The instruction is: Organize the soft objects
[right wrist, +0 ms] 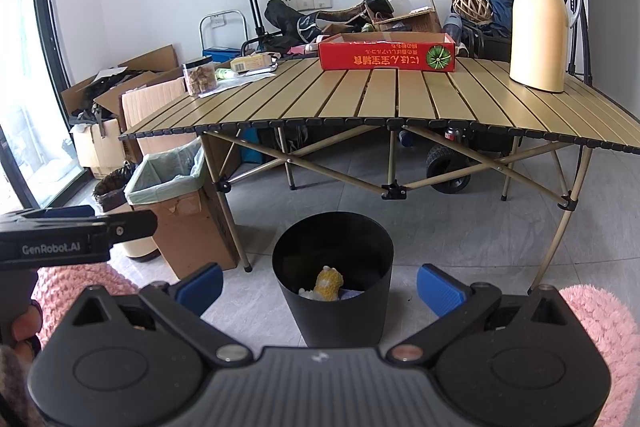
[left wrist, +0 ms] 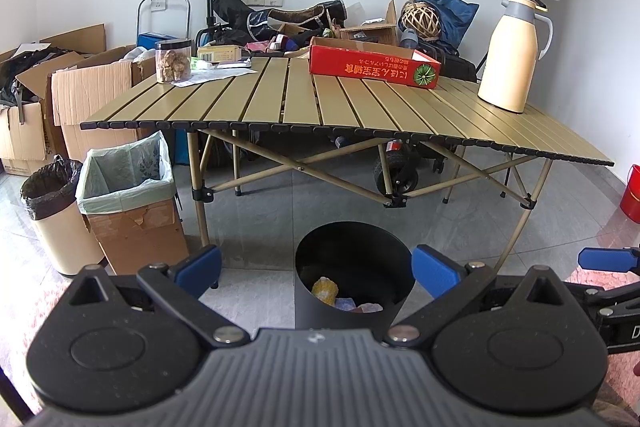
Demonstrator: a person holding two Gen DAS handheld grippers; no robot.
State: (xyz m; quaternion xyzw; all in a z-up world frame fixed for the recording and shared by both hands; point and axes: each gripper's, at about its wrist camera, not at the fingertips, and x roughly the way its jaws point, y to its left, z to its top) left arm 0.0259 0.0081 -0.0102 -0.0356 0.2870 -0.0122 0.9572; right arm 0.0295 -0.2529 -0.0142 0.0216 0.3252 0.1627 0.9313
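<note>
A black round bin (left wrist: pixel 352 267) (right wrist: pixel 334 267) stands on the floor in front of the folding table. Inside it lie soft toys: a yellow plush (left wrist: pixel 326 291) (right wrist: pixel 329 283) and pale blue and pink pieces (left wrist: pixel 362 306). My left gripper (left wrist: pixel 316 273) hovers above and just short of the bin, open, nothing between its blue pads. My right gripper (right wrist: pixel 319 285) is likewise open and empty, level with the bin's mouth. The left gripper's side (right wrist: pixel 76 233) shows at the left of the right wrist view. The right gripper's blue tip (left wrist: pixel 608 259) shows at the right of the left wrist view.
The slatted tan table (left wrist: pixel 344 103) (right wrist: pixel 400 95) carries a red box (left wrist: pixel 374 65), a cream jug (left wrist: pixel 514 59) and a clear jar (left wrist: pixel 173 61). Left of the bin stand a bag-lined cardboard box (left wrist: pixel 128 199) and a cream waste bin (left wrist: pixel 56 215). A pink fluffy rug (right wrist: pixel 604 331) lies underfoot.
</note>
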